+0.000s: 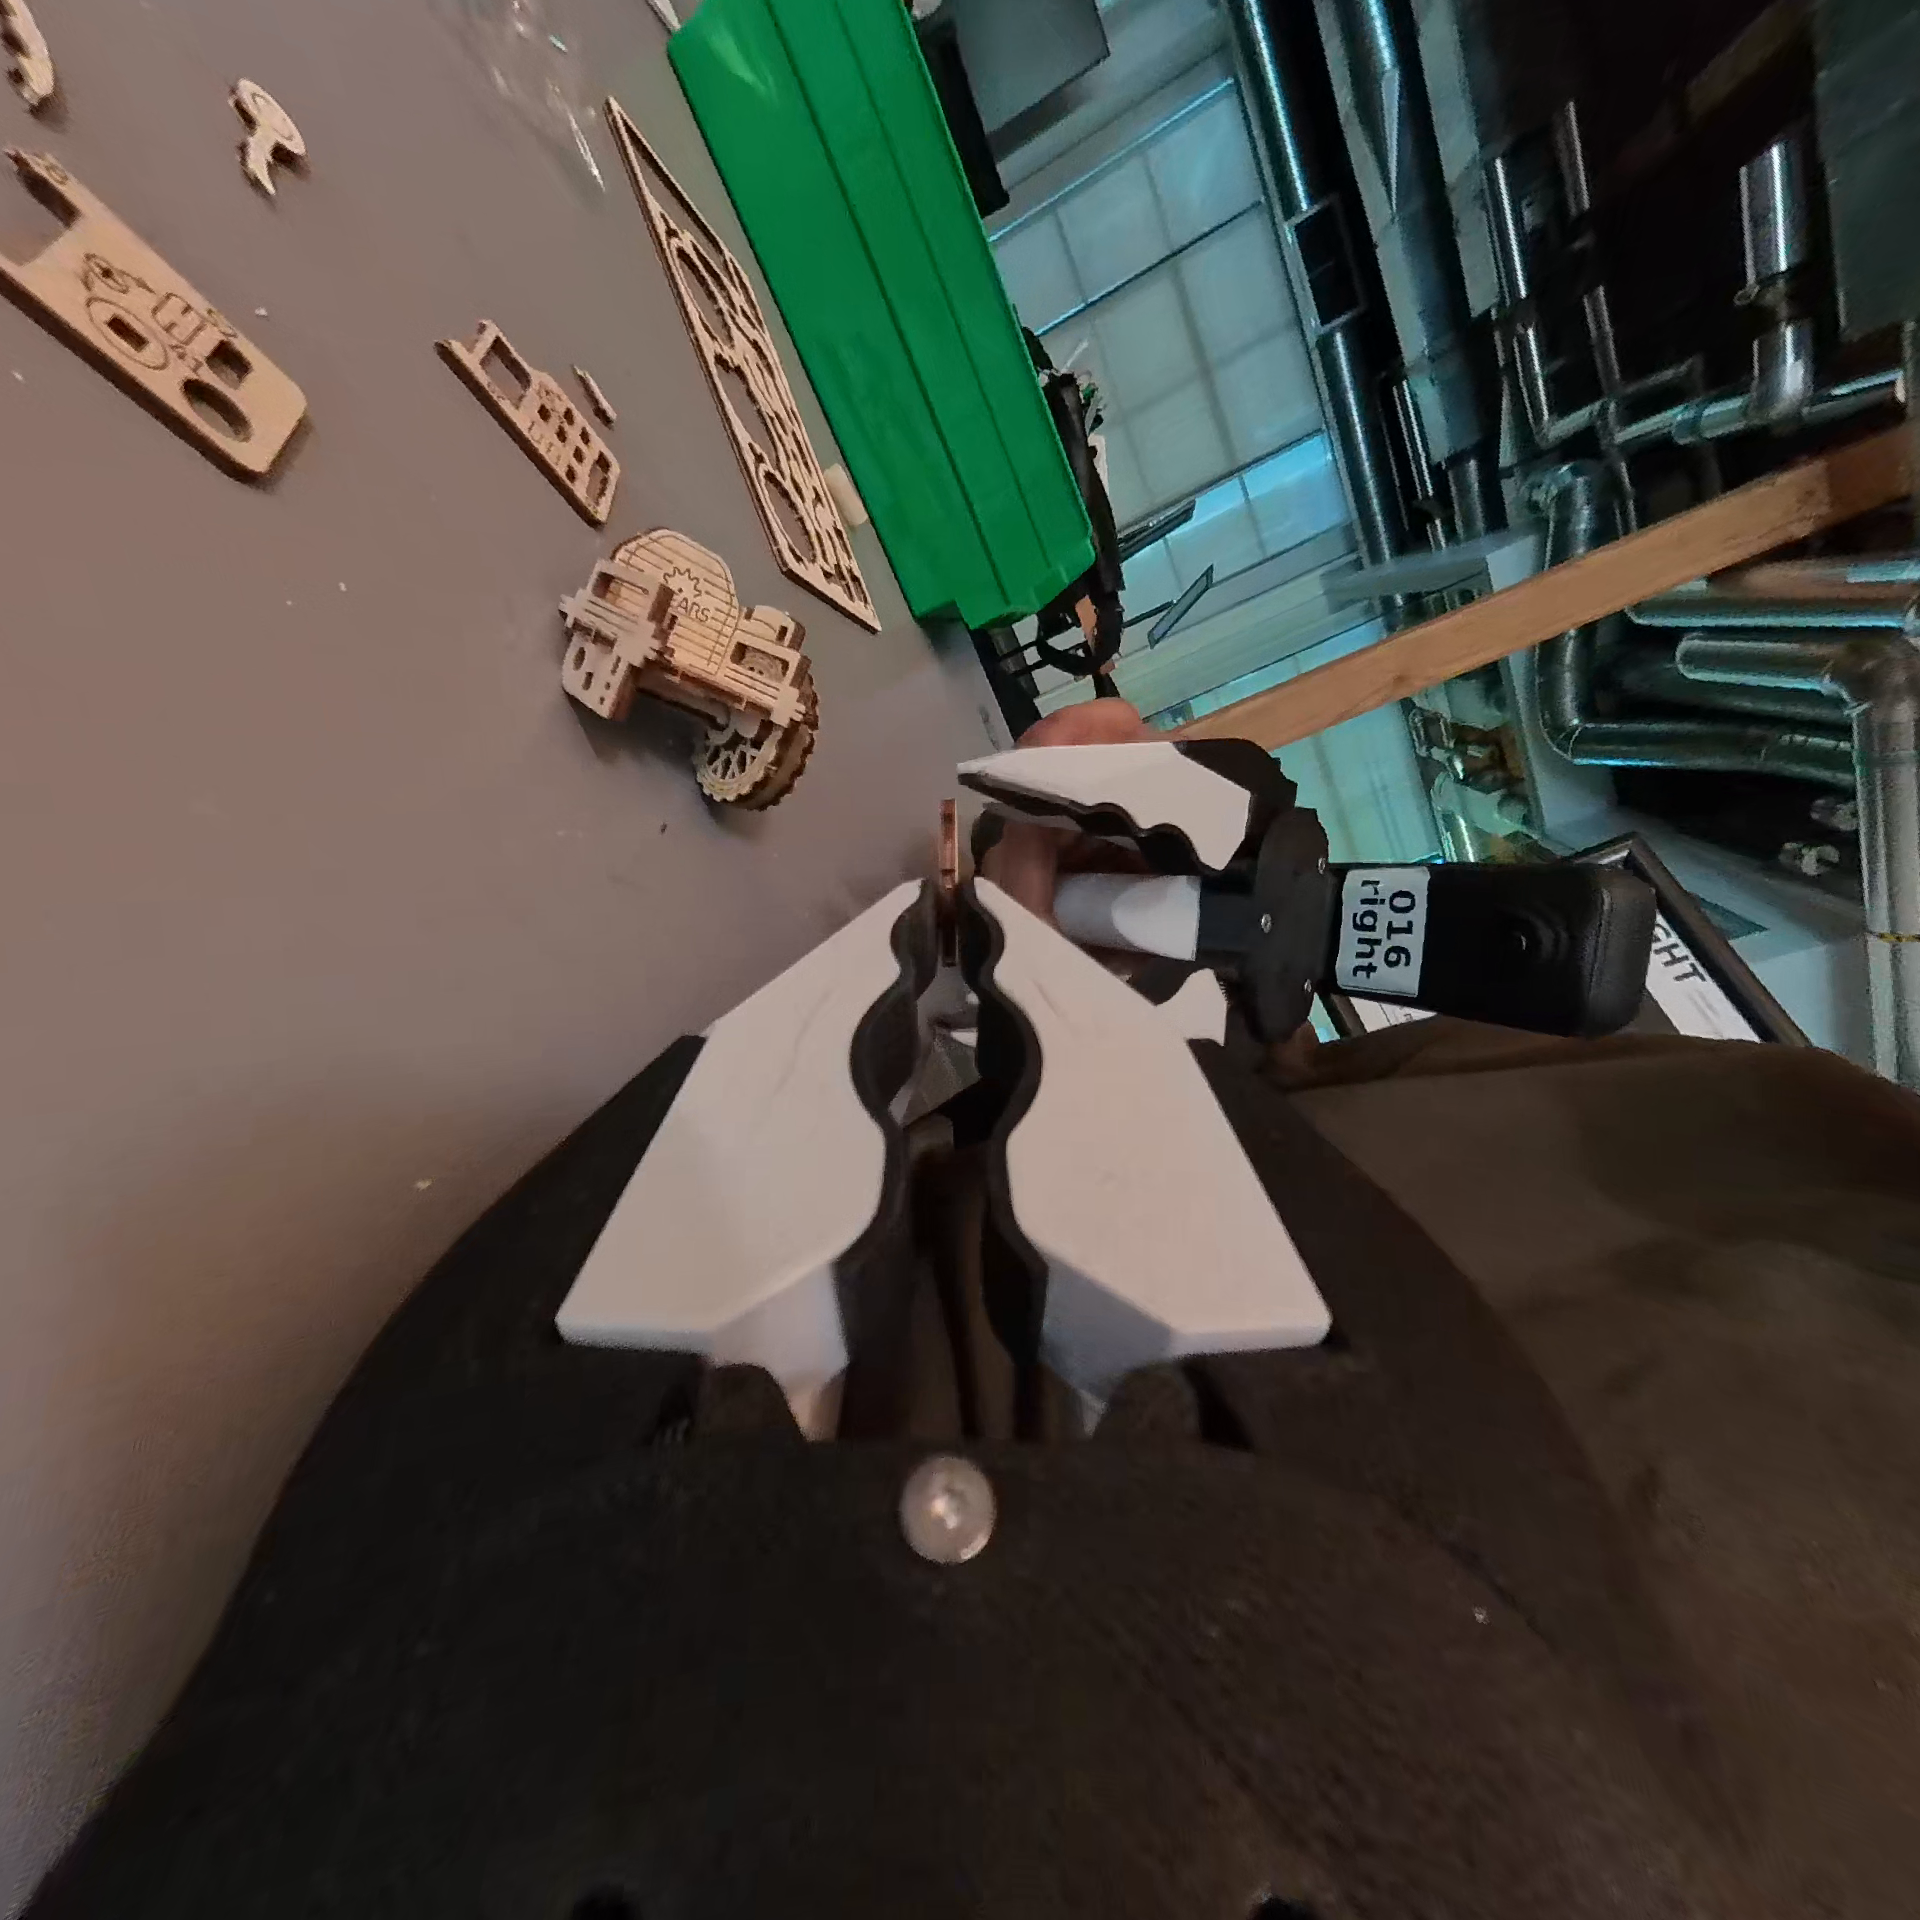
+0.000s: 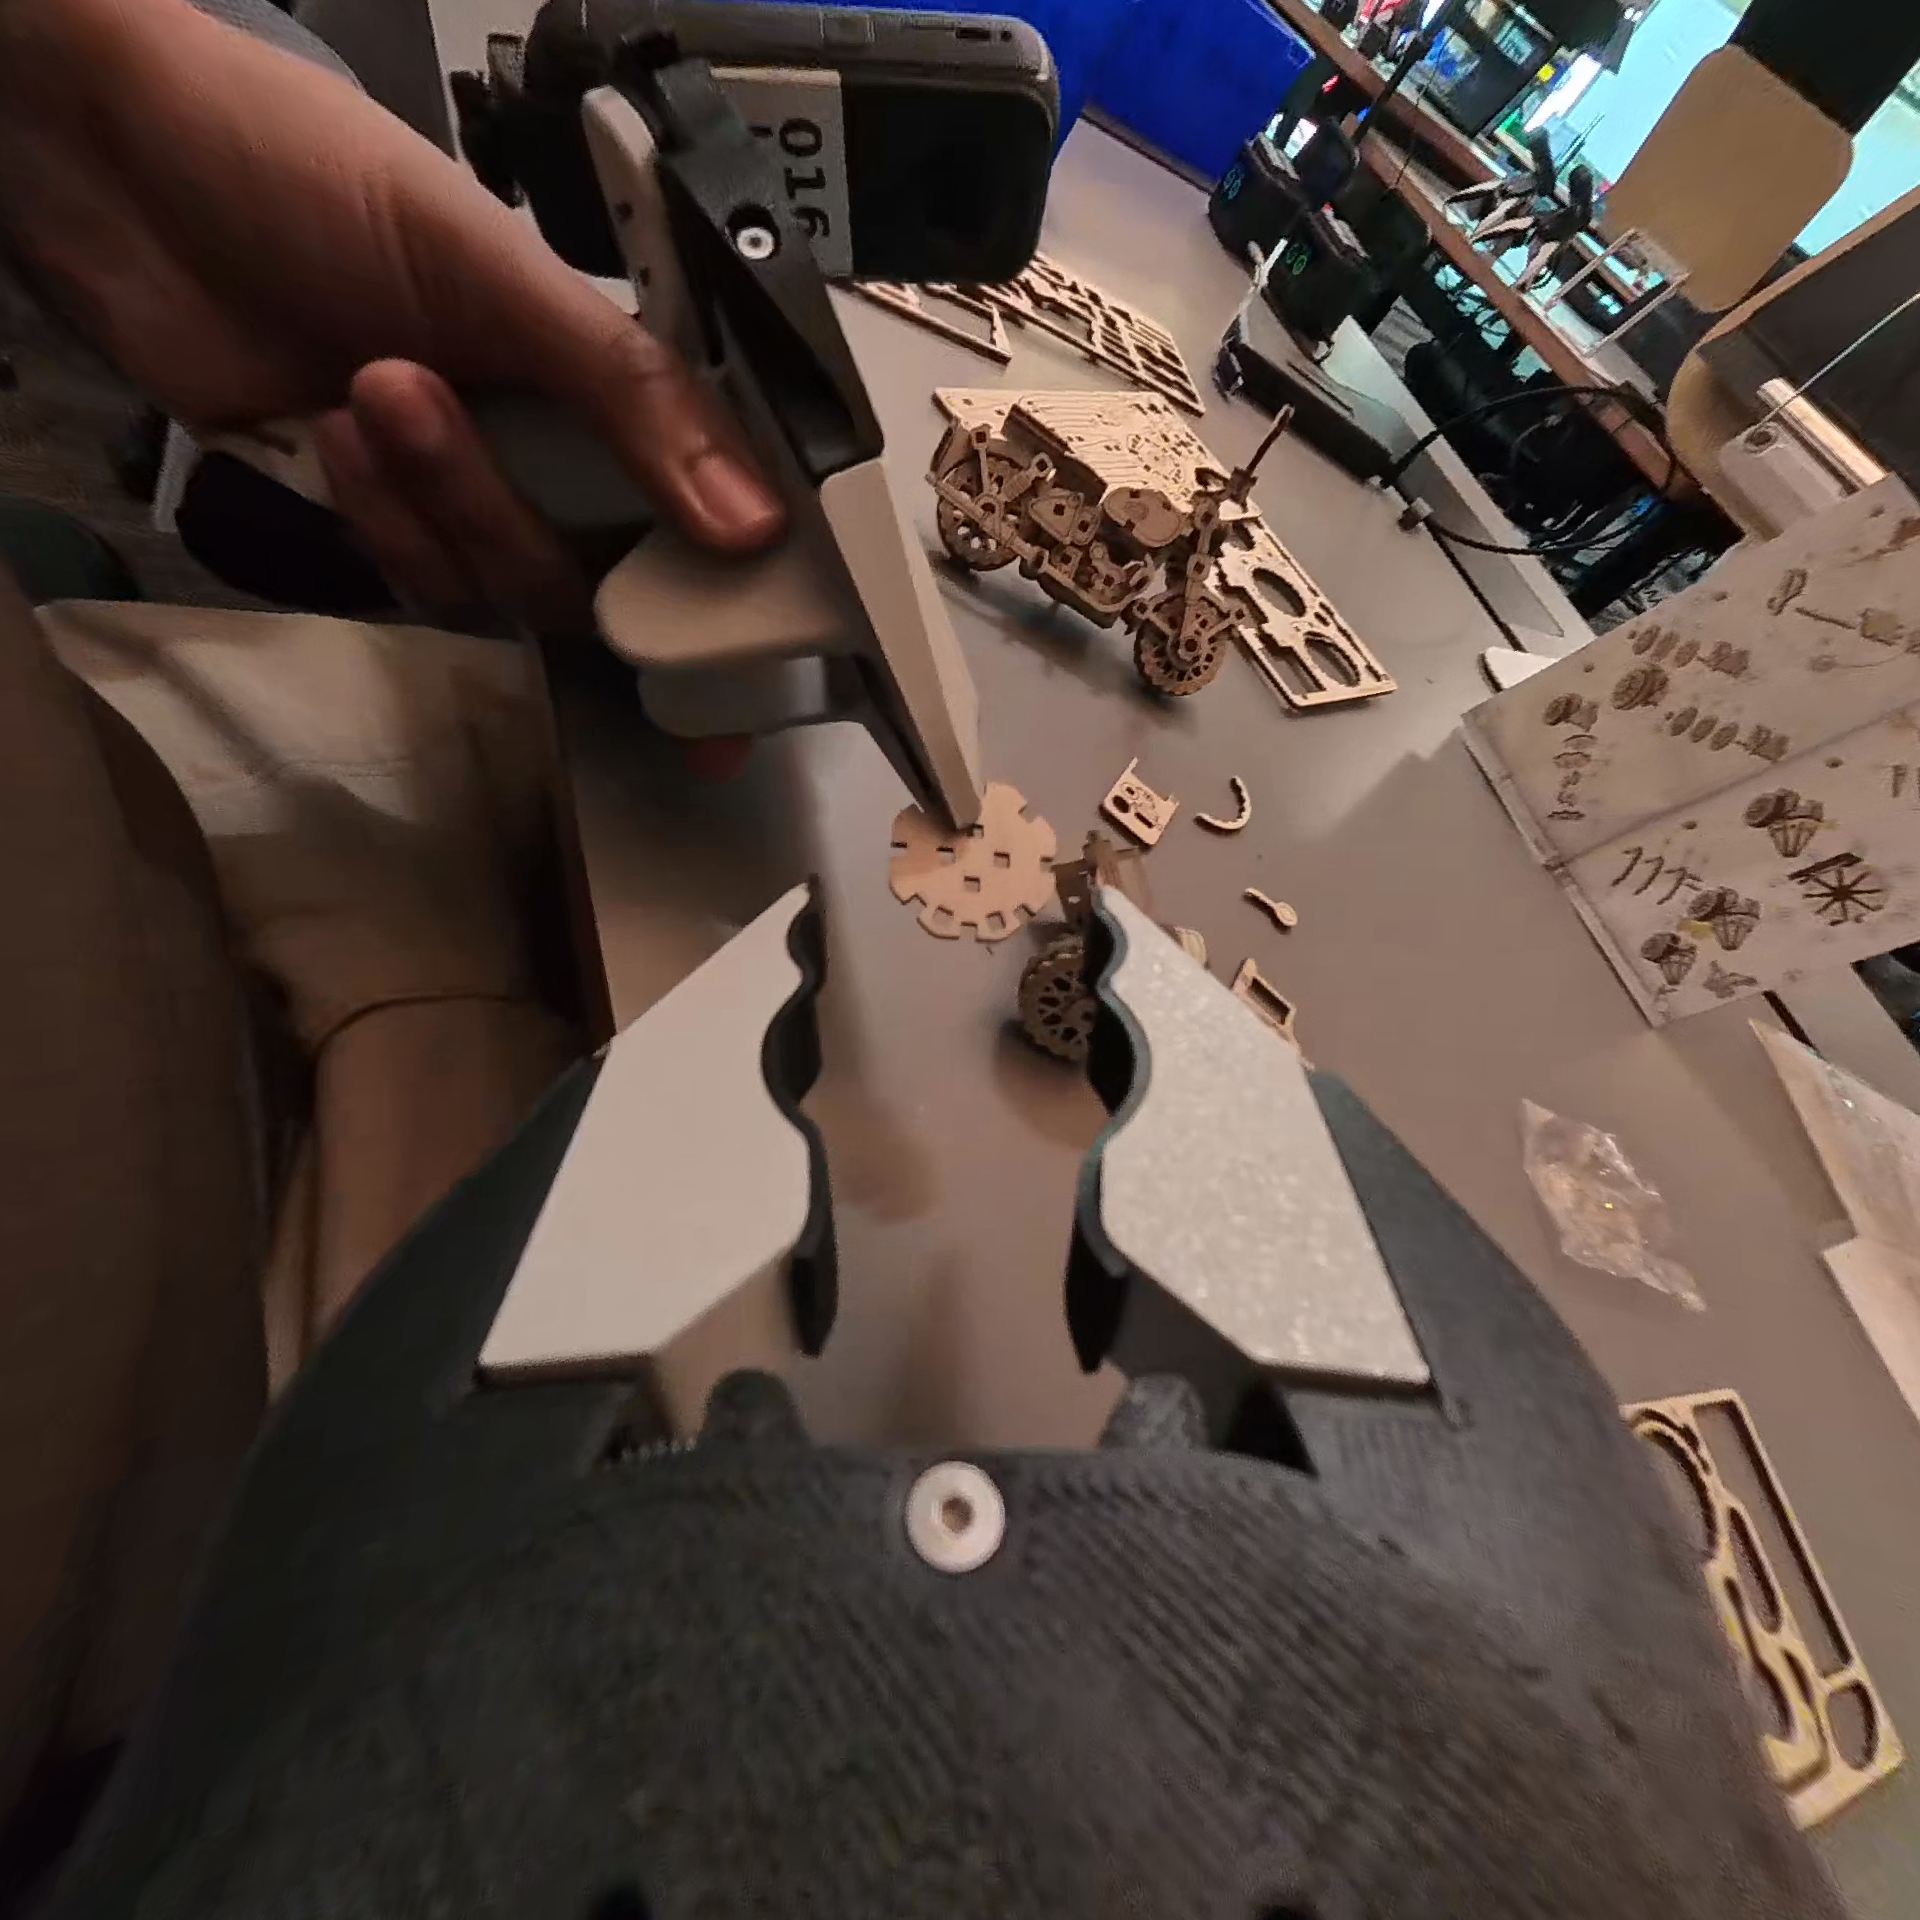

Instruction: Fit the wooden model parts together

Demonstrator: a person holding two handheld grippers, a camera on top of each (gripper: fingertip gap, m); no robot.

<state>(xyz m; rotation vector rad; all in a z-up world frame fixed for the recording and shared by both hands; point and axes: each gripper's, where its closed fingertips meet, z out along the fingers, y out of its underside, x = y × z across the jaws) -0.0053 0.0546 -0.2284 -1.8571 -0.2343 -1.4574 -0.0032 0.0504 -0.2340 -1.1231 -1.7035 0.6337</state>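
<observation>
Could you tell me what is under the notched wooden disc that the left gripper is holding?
The disc, pinched at its edge by the left gripper, has only bare grey table showing around it. Whether it rests on the table or is lifted cannot be told; anything directly beneath is covered.

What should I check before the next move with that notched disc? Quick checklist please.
1. Left gripper shut on the notched wooden disc: ok, pinched at its rim.
2. Disc seen edge-on between the left fingertips in the left wrist view: ok.
3. Right gripper open and empty: ok.
4. Small wooden wheel assembly on the grey table, beside the right gripper's finger: ok, untouched.
5. Disc slots matched to a mating part: cannot tell.
</observation>
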